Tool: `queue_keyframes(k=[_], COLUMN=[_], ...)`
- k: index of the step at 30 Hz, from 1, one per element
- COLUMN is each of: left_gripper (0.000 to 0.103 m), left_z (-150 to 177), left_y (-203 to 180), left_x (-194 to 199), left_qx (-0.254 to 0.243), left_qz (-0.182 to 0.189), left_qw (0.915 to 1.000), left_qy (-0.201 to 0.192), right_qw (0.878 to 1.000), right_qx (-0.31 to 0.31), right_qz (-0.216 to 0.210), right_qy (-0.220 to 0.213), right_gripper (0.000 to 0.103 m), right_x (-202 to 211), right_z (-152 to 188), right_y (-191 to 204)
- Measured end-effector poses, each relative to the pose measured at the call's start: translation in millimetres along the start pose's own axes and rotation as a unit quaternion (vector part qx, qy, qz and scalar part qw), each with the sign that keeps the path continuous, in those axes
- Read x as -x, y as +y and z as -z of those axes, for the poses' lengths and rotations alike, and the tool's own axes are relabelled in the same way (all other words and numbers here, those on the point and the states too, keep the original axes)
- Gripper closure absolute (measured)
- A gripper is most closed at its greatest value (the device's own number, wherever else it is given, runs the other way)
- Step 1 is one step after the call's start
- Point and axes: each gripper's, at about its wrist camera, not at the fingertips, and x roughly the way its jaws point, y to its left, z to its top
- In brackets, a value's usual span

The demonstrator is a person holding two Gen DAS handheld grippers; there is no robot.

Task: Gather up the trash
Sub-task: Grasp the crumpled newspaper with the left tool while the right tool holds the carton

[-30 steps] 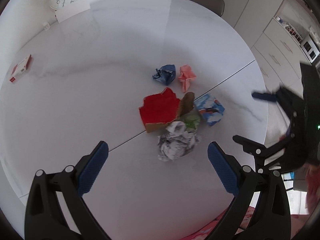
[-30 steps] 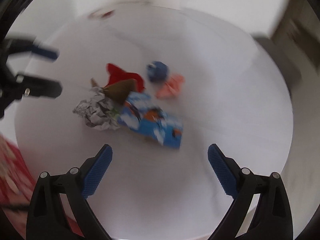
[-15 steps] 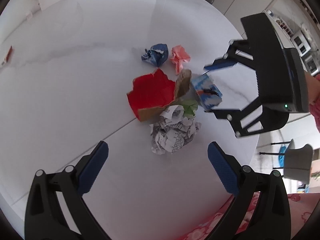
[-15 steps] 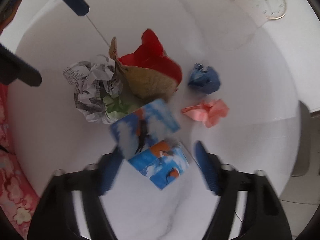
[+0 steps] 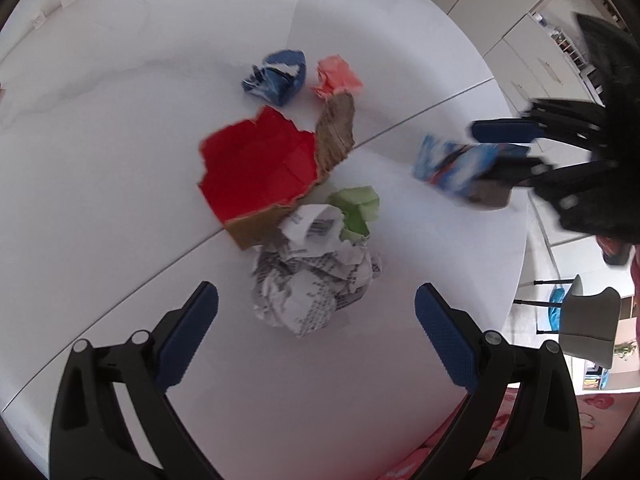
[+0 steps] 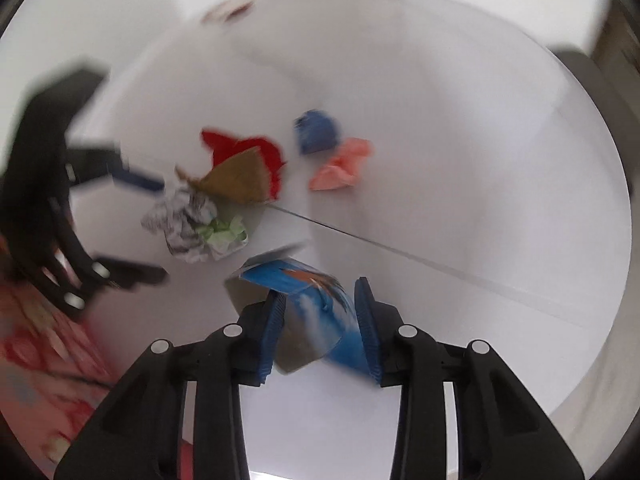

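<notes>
**A:** Starting from the left wrist view, what is the left gripper (image 5: 316,320) doing?

**B:** It is hovering with its fingers spread wide and gripping nothing, pointing at the crumpled newspaper ball (image 5: 316,276) lying just ahead on the white table (image 5: 120,160). I am guessing that is its target. Off to the side, the right gripper (image 5: 504,148) is pinching the blue carton (image 5: 456,168) near the table edge, apart from the pile.

**A:** And the rest of the trash?

**B:** The green wad (image 5: 356,208) is touching the newspaper, the torn red cardboard (image 5: 260,168) is sitting just beyond, and the blue wad (image 5: 276,76) and pink wad (image 5: 338,78) are lying farther back, side by side.

**A:** Now the right wrist view?

**B:** Blurry, but the right gripper's fingers (image 6: 272,328) are closing on the carton's sides, squeezing it somewhat out of shape. It is tilting between them; whether it is touching the table, I cannot tell.

**A:** Why grip the sides?

**B:** Probably because the flat faces are giving the pads purchase. No bin is showing anywhere.
</notes>
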Motion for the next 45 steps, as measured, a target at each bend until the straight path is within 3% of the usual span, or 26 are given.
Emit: queue_keyframes(k=[6, 8, 12, 15, 19, 24, 27, 32, 36, 39, 43, 45], left_gripper=[0.039, 0.048, 0.053, 0.055, 0.056, 0.056, 0.056, 0.056, 0.056, 0.056, 0.056, 0.056], left_z=[3, 5, 8, 13, 15, 20, 23, 28, 34, 34, 36, 35], left_y=[-7, -9, -14, -15, -13, -4, 0, 10, 13, 14, 21, 23], left_x=[-15, -16, -15, -15, -12, -6, 0, 15, 24, 29, 34, 34], left_qx=[0.006, 0.008, 0.001, -0.001, 0.005, 0.008, 0.013, 0.02, 0.026, 0.03, 0.039, 0.046], left_qz=[-0.01, -0.007, -0.009, -0.013, -0.013, -0.014, -0.014, -0.014, -0.022, -0.027, -0.03, -0.031], left_qw=[0.9999, 0.9999, 1.0, 0.9999, 0.9998, 0.9997, 0.9996, 0.9993, 0.9985, 0.9978, 0.9971, 0.9968], left_qy=[0.008, 0.007, -0.004, -0.009, -0.013, -0.018, -0.02, -0.03, -0.042, -0.052, -0.058, -0.058], right_qw=[0.985, 0.979, 0.978, 0.982, 0.988, 0.996, 0.998, 0.992, 0.976, 0.968, 0.972, 0.974], right_qx=[-0.158, -0.185, -0.194, -0.175, -0.141, -0.053, 0.019, 0.111, 0.188, 0.212, 0.191, 0.177], right_qz=[-0.032, -0.031, -0.024, -0.004, 0.018, 0.045, 0.061, 0.06, 0.065, 0.064, 0.035, 0.03], right_qy=[-0.066, -0.077, -0.075, -0.067, -0.065, -0.046, -0.019, 0.033, 0.089, 0.117, 0.134, 0.137], right_gripper=[0.072, 0.072, 0.072, 0.068, 0.042, 0.026, 0.022, 0.021, 0.021, 0.022, 0.047, 0.05], right_x=[33, 42, 35, 40, 29, 21, 4, -30, -64, -80, -84, -83], right_z=[40, 57, 54, 54, 48, 34, 22, 7, 3, 3, 5, 8], right_y=[-31, -36, -33, -24, -4, 19, 37, 58, 71, 71, 64, 60])
